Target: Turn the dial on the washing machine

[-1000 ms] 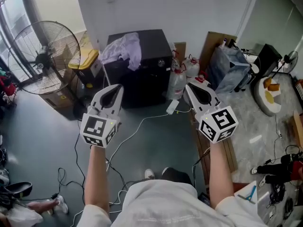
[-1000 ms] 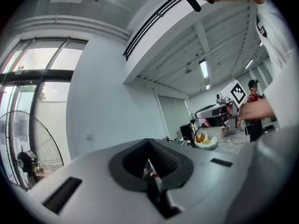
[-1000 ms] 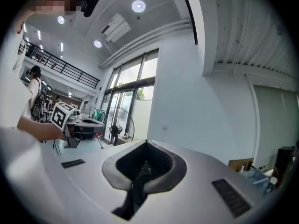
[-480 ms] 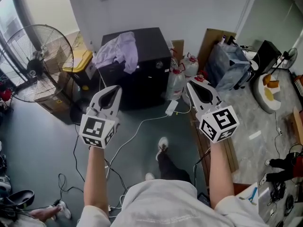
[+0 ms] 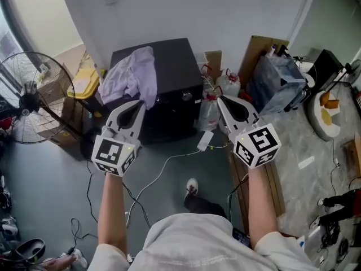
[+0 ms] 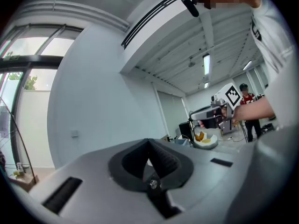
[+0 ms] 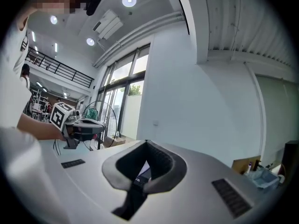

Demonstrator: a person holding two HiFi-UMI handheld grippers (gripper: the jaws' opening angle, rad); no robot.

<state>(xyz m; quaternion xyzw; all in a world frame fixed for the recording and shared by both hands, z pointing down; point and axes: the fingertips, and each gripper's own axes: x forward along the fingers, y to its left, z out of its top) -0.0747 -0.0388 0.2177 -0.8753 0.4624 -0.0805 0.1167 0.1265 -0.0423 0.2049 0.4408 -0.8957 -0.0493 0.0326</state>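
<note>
Hovering side by side before the black washing machine [image 5: 180,61], the left gripper [image 5: 137,103] and right gripper [image 5: 221,99] both point toward it, each with its jaws pressed together and nothing between them. The dial [image 5: 186,96] sits on the machine's front panel, between the two tips and clear of both. A pale lilac cloth [image 5: 131,77] drapes over the machine's top at the left.
</note>
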